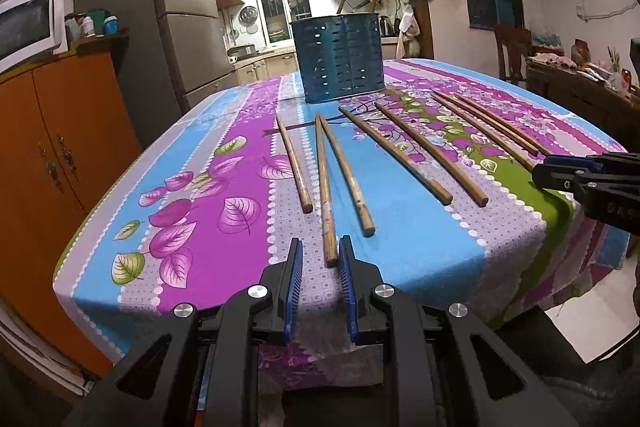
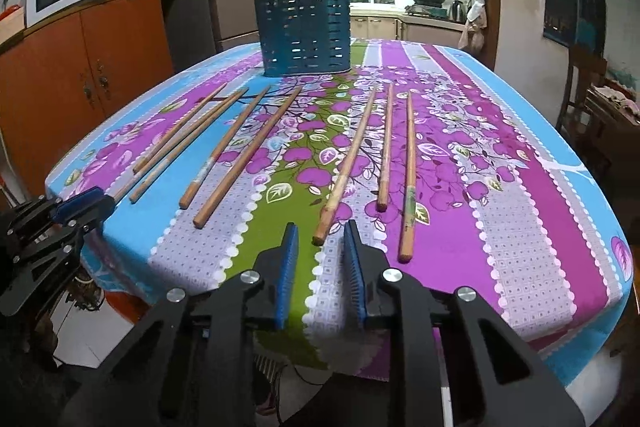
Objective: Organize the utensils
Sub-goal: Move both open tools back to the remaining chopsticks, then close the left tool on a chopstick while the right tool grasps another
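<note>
Nothing looks sorted yet: eight chopsticks lie loose on the table (image 1: 224, 227), and the holder (image 1: 339, 57) stands upright near the far edge, with no chopstick showing above its rim in either view.

From the left edge, a single stick (image 1: 294, 163) lies alone. Next come two that meet at their far tips and splay toward the near edge; the left stick of that pair (image 1: 325, 187) reaches nearest the edge. Two more lie apart around the middle. Toward the right side sit three close together, the nearest of them (image 2: 344, 167) pointing at the near edge.

The left gripper (image 1: 320, 259) tilts down at the near edge, its jaws narrow, with the near end of the pair's left stick between the pads; whether the pads press it I cannot tell. The right gripper (image 2: 320, 243) tilts down likewise, jaws narrow, the end of the nearest right-hand stick just ahead of its tips and not held.

All eight sticks appear left to gather into the holder.
</note>
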`<action>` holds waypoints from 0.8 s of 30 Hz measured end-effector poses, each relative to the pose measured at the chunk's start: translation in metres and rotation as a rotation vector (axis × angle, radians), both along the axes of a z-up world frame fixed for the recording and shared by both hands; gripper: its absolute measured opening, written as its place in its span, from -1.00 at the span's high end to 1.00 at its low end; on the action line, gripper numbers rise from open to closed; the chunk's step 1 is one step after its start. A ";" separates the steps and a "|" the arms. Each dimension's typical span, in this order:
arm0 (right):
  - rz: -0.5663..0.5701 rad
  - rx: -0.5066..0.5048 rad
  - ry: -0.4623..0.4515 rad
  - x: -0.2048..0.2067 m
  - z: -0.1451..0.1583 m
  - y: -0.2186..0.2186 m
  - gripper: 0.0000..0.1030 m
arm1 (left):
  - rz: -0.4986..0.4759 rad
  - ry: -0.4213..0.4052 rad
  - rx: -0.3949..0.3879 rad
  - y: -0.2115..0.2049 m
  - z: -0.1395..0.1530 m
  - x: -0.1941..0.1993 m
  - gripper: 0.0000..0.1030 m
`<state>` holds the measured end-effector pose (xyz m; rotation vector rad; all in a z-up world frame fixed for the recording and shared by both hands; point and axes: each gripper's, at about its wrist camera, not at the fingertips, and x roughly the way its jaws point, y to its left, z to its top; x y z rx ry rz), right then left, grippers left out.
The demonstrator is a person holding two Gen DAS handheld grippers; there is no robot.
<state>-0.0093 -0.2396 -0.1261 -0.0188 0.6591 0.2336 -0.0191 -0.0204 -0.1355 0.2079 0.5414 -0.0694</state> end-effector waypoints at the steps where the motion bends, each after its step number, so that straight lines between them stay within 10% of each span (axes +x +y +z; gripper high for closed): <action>1: -0.009 -0.003 -0.007 0.000 -0.001 0.001 0.57 | 0.002 -0.003 0.000 0.000 0.000 0.000 0.60; 24: -0.056 0.001 -0.048 -0.002 -0.005 0.009 0.79 | -0.018 -0.075 0.038 -0.011 -0.009 0.001 0.83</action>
